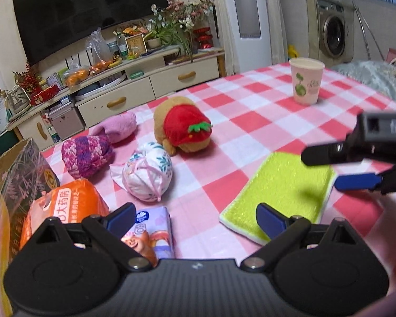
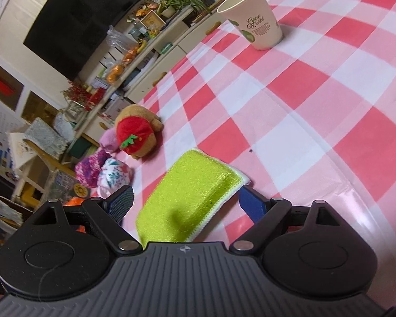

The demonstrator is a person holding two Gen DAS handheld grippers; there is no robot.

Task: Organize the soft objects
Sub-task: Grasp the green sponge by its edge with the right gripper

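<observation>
A lime-green sponge cloth (image 1: 279, 195) lies flat on the pink checked tablecloth (image 1: 250, 121). My right gripper (image 2: 186, 203) is open, with the sponge cloth (image 2: 195, 185) between its blue pads; it enters the left wrist view from the right (image 1: 320, 170). My left gripper (image 1: 195, 216) is open and holds nothing, low over the cloth beside a purple tissue pack (image 1: 151, 235). Further back lie a white floral bundle (image 1: 147, 175), a brown plush with a red strawberry hat (image 1: 183, 128), a magenta knitted piece (image 1: 85, 157) and a pink plush piece (image 1: 118, 126).
An orange tissue pack (image 1: 63, 208) and a cardboard box with a plastic bag (image 1: 15, 169) sit at the left table edge. A paper cup (image 1: 306, 80) stands upright at the far right. Beyond the table are a TV cabinet (image 1: 134, 89) and a washing machine (image 1: 332, 35).
</observation>
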